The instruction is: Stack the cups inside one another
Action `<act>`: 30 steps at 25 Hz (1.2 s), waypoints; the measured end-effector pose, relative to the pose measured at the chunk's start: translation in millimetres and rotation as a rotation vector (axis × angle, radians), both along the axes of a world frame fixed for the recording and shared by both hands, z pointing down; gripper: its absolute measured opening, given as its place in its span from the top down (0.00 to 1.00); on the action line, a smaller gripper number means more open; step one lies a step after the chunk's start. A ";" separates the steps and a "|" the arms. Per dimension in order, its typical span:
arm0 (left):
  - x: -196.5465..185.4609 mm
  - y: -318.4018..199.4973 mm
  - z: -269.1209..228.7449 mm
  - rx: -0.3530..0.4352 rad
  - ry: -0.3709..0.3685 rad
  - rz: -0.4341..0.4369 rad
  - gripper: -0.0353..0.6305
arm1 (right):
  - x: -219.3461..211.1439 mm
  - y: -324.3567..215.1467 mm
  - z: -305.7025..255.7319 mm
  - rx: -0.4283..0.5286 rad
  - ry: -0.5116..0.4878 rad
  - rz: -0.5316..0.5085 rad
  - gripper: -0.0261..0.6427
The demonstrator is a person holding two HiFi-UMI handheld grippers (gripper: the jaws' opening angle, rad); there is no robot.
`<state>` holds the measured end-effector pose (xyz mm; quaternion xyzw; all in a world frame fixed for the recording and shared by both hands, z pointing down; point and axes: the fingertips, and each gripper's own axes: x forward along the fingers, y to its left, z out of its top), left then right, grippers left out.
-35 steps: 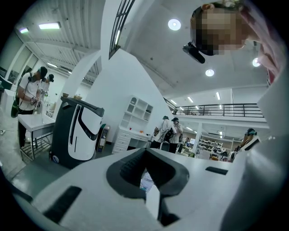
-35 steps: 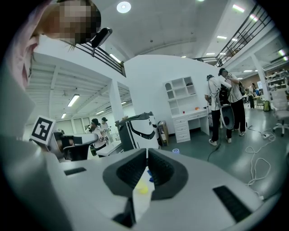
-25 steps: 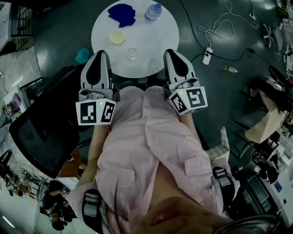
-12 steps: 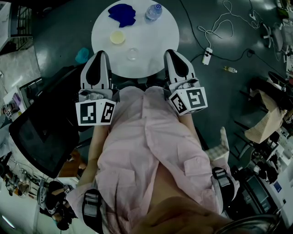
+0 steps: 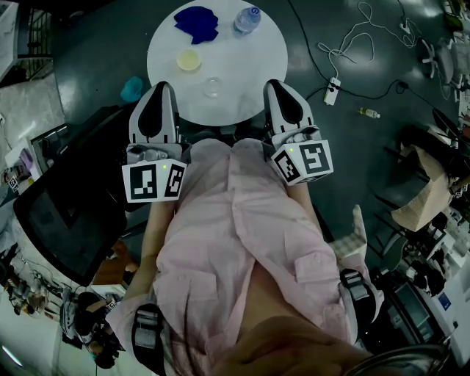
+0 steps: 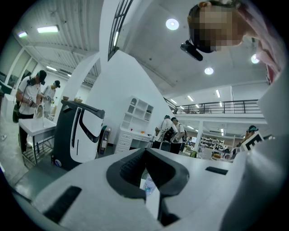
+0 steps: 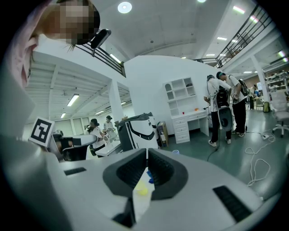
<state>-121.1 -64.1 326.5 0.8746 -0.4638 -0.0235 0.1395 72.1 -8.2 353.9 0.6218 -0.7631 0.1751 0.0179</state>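
**A:** Cups not yet stacked, so it looks like the opening step. There's the round table (image 5: 250,66), with the left gripper (image 5: 163,88) and right gripper (image 5: 273,85) at its near edge, both claws pressed together, empty.

**B:** On it are one blue cloth (image 5: 197,22), one bottle (image 5: 246,19) and two cups: a yellow cup (image 5: 188,59) and a clear cup (image 5: 212,87), apart. The next move likely needs a claw spread over one.

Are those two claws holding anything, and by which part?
Nothing: left gripper and right gripper are shut and empty. The yellow cup and clear cup sit on the table.

On the table (image 5: 268,70), left cup (image 5: 188,59) behind right cup (image 5: 212,87).
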 end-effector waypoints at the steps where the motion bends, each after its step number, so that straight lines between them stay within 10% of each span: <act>1: 1.3 0.6 -1.7 0.023 -0.034 0.005 0.92 | 0.1 -0.1 0.0 0.000 0.000 0.000 0.91; 5: 9.4 3.2 -10.5 0.114 -0.143 0.042 0.92 | 0.2 -1.3 0.0 0.000 0.001 -0.001 0.91; 30: 2.8 5.3 -11.3 0.098 -0.133 0.028 0.92 | -18.0 -24.5 26.8 -0.089 0.057 -0.128 0.91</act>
